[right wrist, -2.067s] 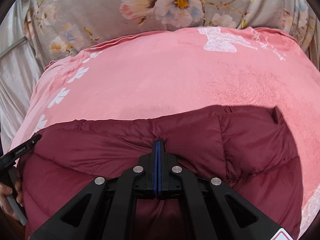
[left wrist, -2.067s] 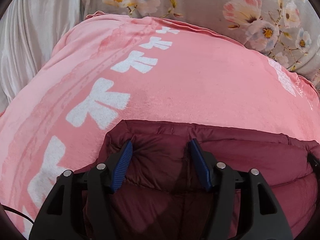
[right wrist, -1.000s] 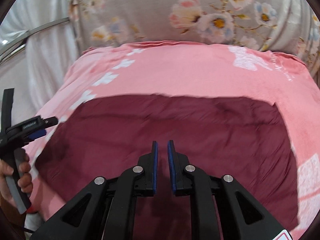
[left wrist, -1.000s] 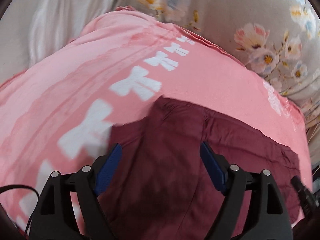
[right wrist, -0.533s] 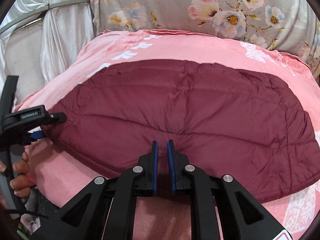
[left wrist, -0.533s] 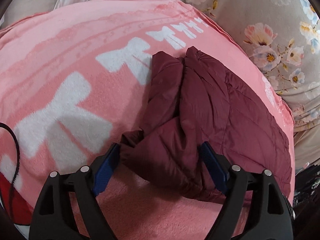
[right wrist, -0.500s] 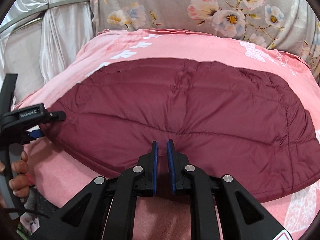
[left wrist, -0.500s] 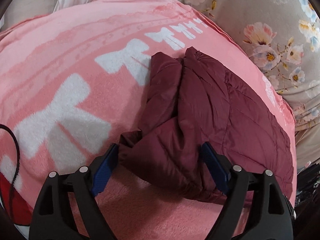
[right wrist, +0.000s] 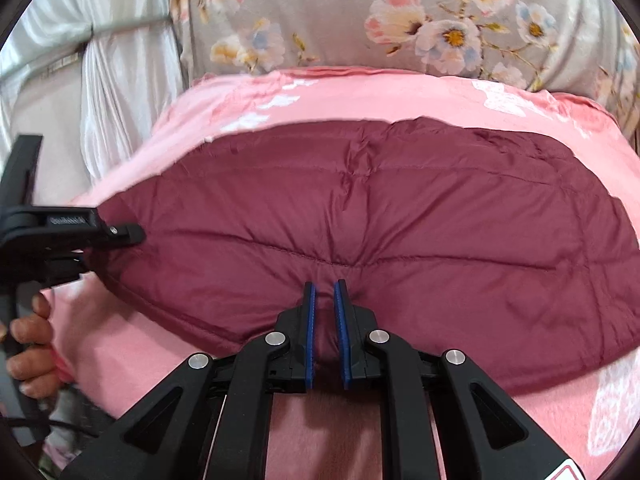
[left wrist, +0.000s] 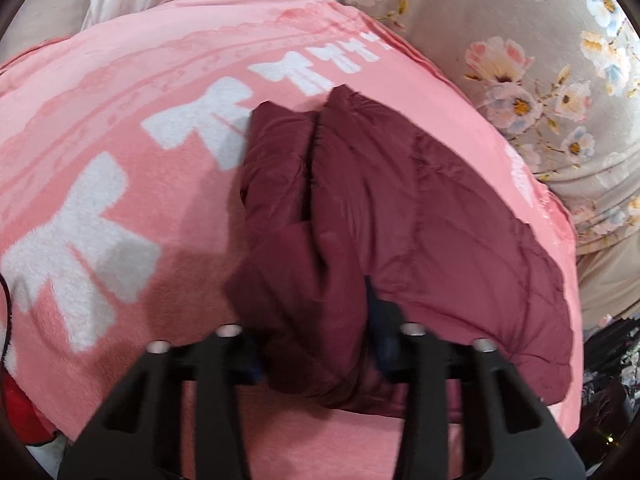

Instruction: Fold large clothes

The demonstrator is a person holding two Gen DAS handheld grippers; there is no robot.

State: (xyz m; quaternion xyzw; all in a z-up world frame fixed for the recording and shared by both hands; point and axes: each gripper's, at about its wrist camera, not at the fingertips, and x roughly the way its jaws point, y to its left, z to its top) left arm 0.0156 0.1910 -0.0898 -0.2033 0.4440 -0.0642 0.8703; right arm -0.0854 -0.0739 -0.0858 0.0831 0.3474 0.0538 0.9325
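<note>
- The pink fleece blanket (right wrist: 384, 92), printed with white bows (left wrist: 80, 236), covers the whole working surface (no bin, basket or other container shows in either view); it carries the garment and nothing else that can be made out.
- Behind the blanket stands a grey floral fabric (right wrist: 400, 8), and to the left of that a pale satin drape (right wrist: 120, 80).
- The maroon quilted down jacket (right wrist: 380, 216) lies flat on the blanket, spread wide across the right wrist view, its stitched channels running sideways and meeting at a puckered seam near the middle of the near edge.
- In the left wrist view the same jacket runs away from the camera as a long slab, with a narrower folded flap (left wrist: 276, 168) lying along its left side and a deep crease between the two.
- The left gripper (left wrist: 316, 344) sits at the jacket's near left corner; its jaws are closing, a thick bunch of maroon fabric fills the space between them, and the blue pads are mostly buried in it (that part is blurred), so they seem to be pressing on the cloth.
- The right gripper (right wrist: 325, 320) points at the middle of the jacket's near edge; its blue pads stand a narrow slit apart, with the jacket's hem pinched between them.
- From the right wrist view the left gripper shows at the far left, its tip on the jacket's corner, with a person's hand (right wrist: 28, 344) wrapped round its handle.
</note>
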